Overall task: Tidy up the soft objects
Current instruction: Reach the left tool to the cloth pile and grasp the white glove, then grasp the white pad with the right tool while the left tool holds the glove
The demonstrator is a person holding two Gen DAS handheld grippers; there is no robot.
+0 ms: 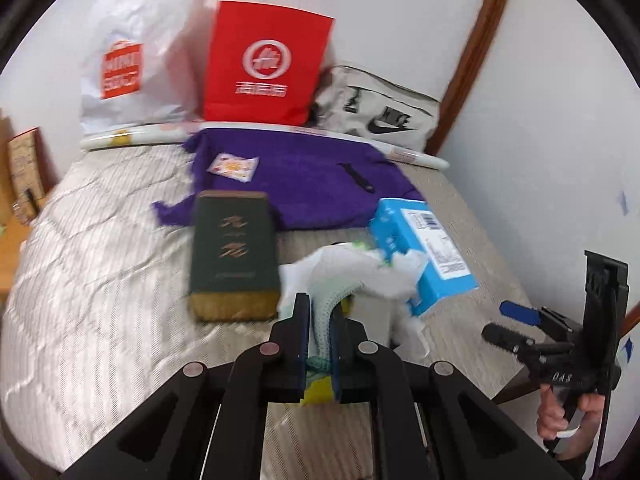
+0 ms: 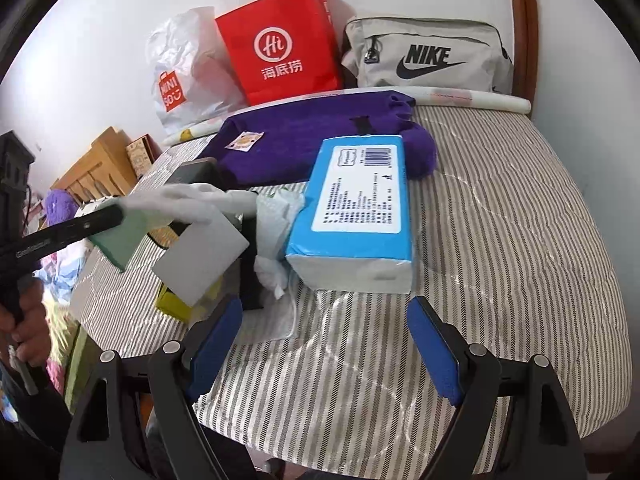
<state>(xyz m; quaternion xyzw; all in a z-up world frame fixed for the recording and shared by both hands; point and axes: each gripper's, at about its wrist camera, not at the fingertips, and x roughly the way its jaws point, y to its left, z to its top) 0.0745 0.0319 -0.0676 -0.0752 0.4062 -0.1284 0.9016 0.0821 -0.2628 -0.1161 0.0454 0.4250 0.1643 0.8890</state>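
Left hand-held gripper [image 1: 320,320] clamped on a pale green cloth [image 1: 326,300], jaws pressed tight around the fabric; cloth lifted off the bed, blurred in the right wrist view [image 2: 136,216]. Right hand-held gripper [image 2: 324,344] jaws wide apart, nothing between them, low over the striped mattress [image 2: 500,220], just near of the blue tissue pack [image 2: 356,208]. Crumpled white tissue [image 2: 276,216] touching the pack's left side. Dark green box [image 1: 234,248] upright left of the tissue pile, gold band at its base. Purple towel [image 1: 304,180] spread farther back, a small printed packet [image 1: 234,167] and a black strap [image 1: 356,178] lying on it. Along the far wall: white Miniso bag [image 1: 128,60] left, red Haidilao paper bag [image 1: 264,64] middle, grey Nike bag [image 2: 428,54] right. A white roll [image 1: 152,136] lies across the far edge of the bed in front of the bags. Wooden furniture [image 2: 96,168] off the bed's left side.
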